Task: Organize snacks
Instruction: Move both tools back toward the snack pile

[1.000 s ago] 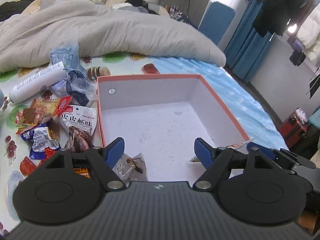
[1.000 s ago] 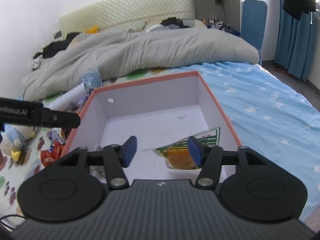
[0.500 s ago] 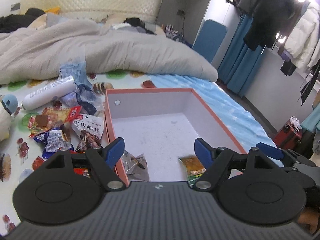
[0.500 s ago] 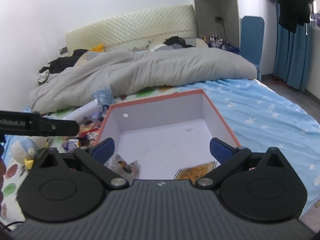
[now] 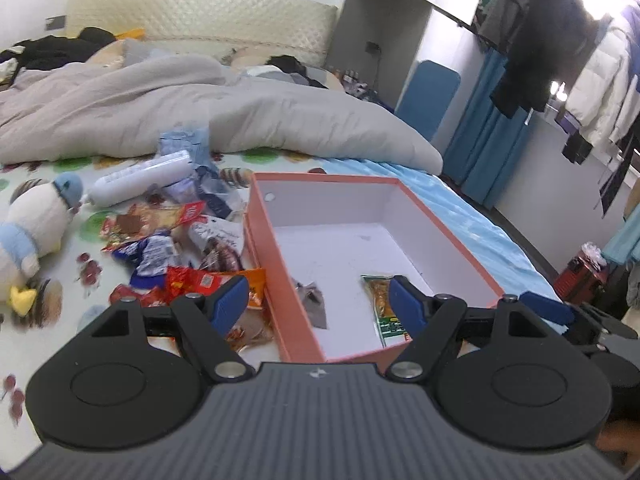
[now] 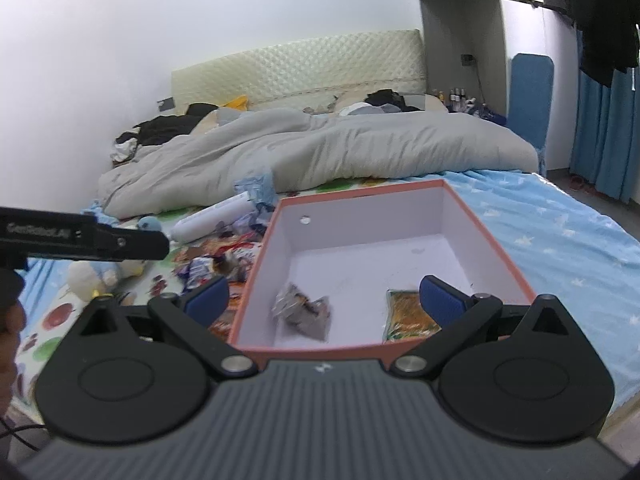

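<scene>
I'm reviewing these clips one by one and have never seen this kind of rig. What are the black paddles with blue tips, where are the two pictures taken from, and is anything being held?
There is no robot arm: a person carries a two-finger gripper in each hand, and each gripper has a fisheye camera looking along its fingers. One picture comes from the left gripper, the other from the right gripper; the black paddles end in blue fingertips. Both grippers are open and hold nothing.

On the bed lies an orange box with a white inside. Two packets lie in it: a silvery packet and an orange-and-green packet. To the left of the box is a pile of snack packets, a white tube and a plush toy. A grey duvet lies behind them.
</scene>
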A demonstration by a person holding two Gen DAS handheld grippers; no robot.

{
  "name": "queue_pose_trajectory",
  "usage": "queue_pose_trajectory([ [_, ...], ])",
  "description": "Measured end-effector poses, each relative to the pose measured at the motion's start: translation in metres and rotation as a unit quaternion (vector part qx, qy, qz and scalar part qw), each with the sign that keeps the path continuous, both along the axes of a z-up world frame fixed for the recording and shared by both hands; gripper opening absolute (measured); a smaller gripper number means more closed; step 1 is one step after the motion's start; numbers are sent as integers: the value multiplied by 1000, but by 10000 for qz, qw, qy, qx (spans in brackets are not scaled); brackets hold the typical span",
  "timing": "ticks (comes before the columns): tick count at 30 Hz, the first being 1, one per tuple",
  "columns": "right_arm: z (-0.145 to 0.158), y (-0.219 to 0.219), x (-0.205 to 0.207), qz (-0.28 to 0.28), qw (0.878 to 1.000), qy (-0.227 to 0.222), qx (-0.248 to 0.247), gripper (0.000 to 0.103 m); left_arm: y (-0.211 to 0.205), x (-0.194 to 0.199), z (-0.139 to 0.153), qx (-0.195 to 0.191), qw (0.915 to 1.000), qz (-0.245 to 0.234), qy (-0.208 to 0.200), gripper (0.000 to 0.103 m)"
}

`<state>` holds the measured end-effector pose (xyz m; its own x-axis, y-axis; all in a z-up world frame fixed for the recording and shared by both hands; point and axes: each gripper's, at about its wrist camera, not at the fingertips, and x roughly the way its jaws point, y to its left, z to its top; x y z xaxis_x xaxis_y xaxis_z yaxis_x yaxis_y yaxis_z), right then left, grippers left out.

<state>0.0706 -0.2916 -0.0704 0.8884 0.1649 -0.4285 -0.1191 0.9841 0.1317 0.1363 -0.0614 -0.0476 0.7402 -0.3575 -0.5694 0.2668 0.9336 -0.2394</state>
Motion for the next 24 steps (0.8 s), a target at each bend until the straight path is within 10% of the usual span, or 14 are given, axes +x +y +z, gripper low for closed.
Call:
queue_pose_trajectory([
  [8,-15,16,-24,130,9997,183,82,103,22,-46,-18,148,9988,466,-89,99],
  [24,-26,73,-57,742,9966,334,132,103,76,-81,-25,611,9923,1076,99,101],
])
